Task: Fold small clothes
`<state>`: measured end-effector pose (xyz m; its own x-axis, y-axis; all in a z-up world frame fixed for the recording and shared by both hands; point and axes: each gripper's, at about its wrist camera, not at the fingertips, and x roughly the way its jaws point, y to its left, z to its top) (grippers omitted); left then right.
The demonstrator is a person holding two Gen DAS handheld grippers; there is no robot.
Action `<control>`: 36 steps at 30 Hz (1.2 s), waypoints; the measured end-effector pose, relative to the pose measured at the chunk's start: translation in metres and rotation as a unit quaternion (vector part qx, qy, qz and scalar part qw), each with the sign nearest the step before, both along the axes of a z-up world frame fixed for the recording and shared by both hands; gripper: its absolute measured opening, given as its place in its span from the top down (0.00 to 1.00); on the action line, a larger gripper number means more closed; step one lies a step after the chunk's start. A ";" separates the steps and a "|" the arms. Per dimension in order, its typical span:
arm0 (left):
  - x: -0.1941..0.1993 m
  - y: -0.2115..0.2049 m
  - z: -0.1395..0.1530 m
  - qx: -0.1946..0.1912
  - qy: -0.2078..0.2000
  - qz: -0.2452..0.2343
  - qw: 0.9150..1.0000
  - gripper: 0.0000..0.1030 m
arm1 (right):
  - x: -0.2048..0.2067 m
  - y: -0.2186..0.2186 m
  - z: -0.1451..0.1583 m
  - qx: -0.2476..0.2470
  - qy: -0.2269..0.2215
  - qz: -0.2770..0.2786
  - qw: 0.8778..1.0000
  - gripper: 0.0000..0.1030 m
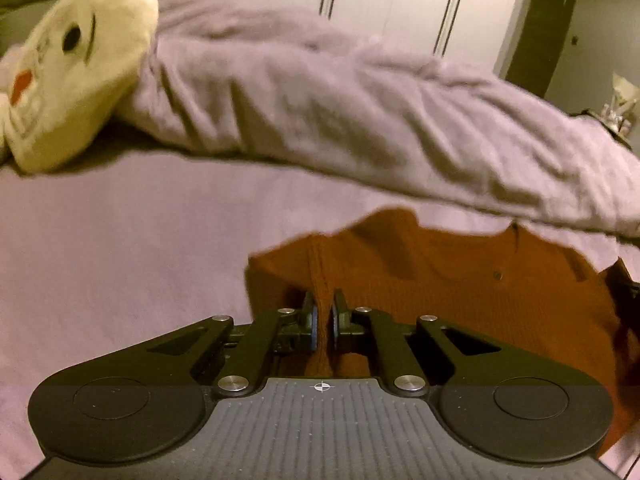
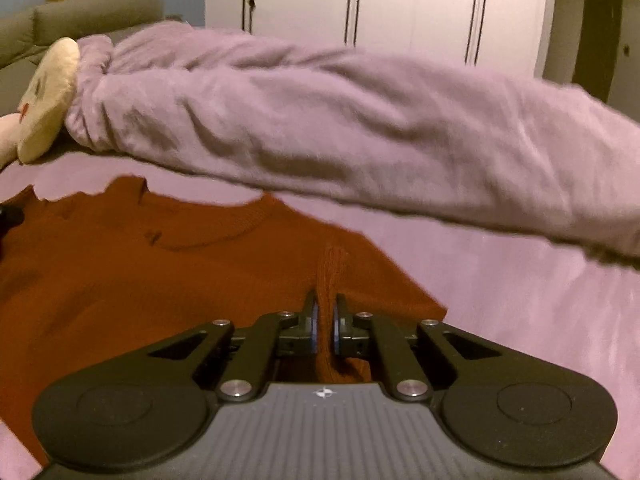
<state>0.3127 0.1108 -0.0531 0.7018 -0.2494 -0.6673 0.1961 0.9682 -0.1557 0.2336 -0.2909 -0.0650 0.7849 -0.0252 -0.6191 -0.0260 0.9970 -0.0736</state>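
Observation:
A rust-orange knitted top [image 1: 460, 280] lies spread on the lilac bed sheet [image 1: 120, 248], neckline toward the far side. My left gripper [image 1: 323, 300] is shut on a pinched ridge of the top's fabric near its left edge. In the right wrist view the same top [image 2: 140, 264] fills the lower left, and my right gripper [image 2: 325, 302] is shut on a raised fold of it near the right edge. Both folds stand up between the blue-edged pads. A sliver of the other gripper shows dark at each view's edge.
A rumpled lilac duvet [image 1: 340, 112] lies in a long roll just beyond the top. A cream plush toy [image 1: 80, 64] rests at the far left, also seen as plush toy [image 2: 48, 96]. White wardrobe doors [image 2: 400, 4] stand behind the bed.

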 end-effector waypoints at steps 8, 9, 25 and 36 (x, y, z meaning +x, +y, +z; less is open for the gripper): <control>0.027 -0.015 0.038 0.034 -0.063 0.018 0.997 0.92 | 0.019 -0.001 0.036 -0.046 -0.065 -0.033 0.996 0.95; 0.035 -0.020 0.037 0.047 -0.068 0.024 0.996 0.92 | 0.026 0.000 0.035 -0.060 -0.069 -0.040 0.995 0.95; 0.068 -0.047 -0.024 0.107 -0.022 0.034 0.993 0.91 | 0.056 -0.020 -0.014 -0.014 0.007 -0.060 0.998 0.96; 0.067 -0.047 -0.026 0.116 -0.020 0.031 0.993 0.91 | 0.054 -0.029 -0.014 0.021 0.031 -0.052 0.998 0.71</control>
